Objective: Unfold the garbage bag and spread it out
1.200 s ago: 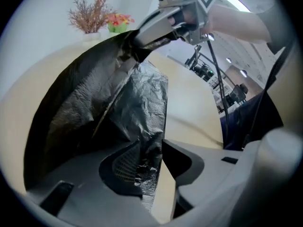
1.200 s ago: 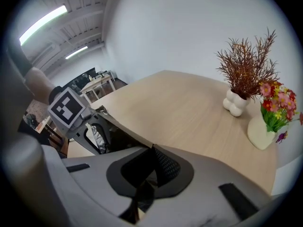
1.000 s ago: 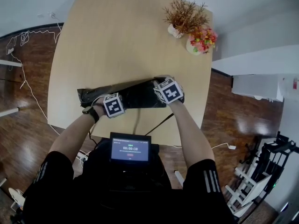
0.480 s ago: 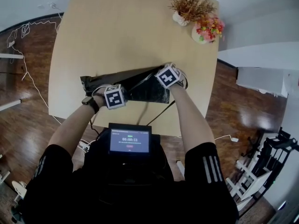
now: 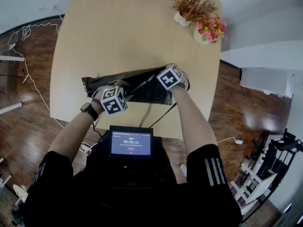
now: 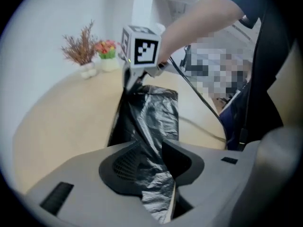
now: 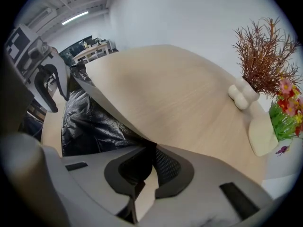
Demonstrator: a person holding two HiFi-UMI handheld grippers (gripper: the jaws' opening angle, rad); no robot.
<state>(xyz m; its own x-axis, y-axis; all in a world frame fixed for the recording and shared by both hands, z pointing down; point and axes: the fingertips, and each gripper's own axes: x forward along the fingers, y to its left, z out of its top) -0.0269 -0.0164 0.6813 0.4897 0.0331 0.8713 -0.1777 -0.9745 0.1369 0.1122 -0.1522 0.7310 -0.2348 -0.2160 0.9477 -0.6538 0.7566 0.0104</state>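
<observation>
A black garbage bag (image 5: 142, 91) lies partly folded across the near part of the wooden table (image 5: 128, 32). My left gripper (image 5: 125, 92) is at its left part, and in the left gripper view crinkled film (image 6: 151, 122) runs through the gripper (image 6: 154, 160), whose jaws are shut on it. My right gripper (image 5: 161, 75) sits at the bag's far right edge. In the right gripper view a taut bag edge (image 7: 109, 108) leads into the gripper (image 7: 144, 167), whose jaws have eased a little but still pinch the film.
A dried plant in a white vase (image 5: 189, 6) and a pot of colourful flowers (image 5: 209, 30) stand at the table's far right corner. A small screen (image 5: 131, 143) sits at the person's chest. Cables lie on the wooden floor (image 5: 23, 56) at the left.
My left gripper has turned and shifted slightly right along the bag. The right gripper has lifted the bag's far edge a little and then stayed in place.
</observation>
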